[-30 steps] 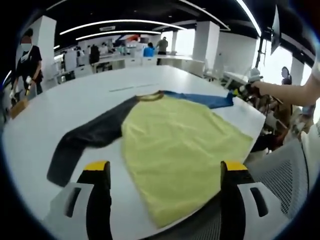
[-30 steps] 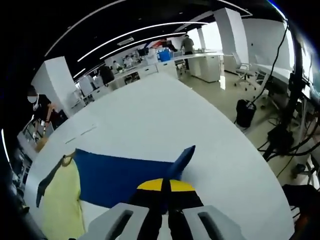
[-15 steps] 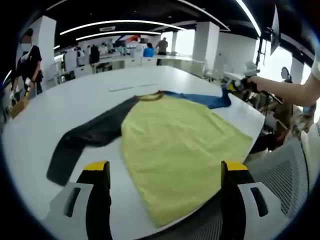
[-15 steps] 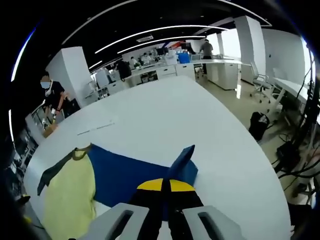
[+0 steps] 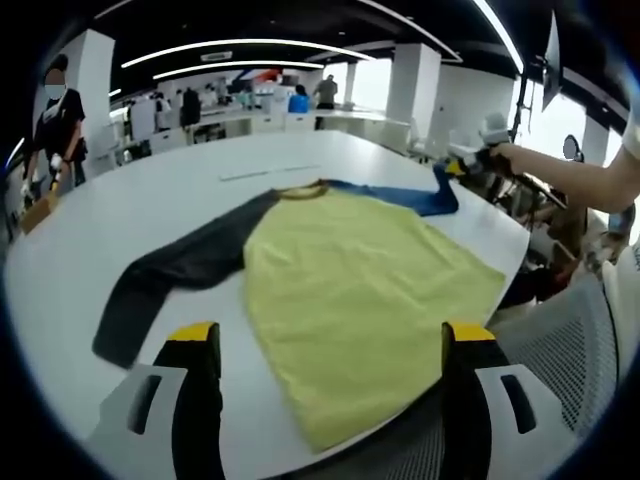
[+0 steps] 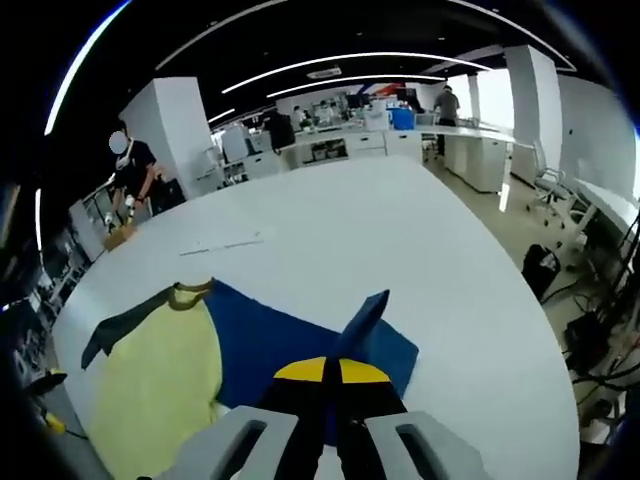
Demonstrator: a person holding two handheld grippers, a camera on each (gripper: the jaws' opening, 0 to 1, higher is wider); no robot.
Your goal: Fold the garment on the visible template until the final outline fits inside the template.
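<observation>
The right tool is clamped tight on the cuff of the blue sleeve, lifting that cuff off the white bench. From it, the yellow shirt lies flat toward 9 o'clock. The left tool hangs with its jaws wide and nothing between them, just short of the shirt's hem. Beyond it the dark sleeve stretches to 10 o'clock. At 2 o'clock, a hand carries the right tool. A person stands at 10 o'clock.
</observation>
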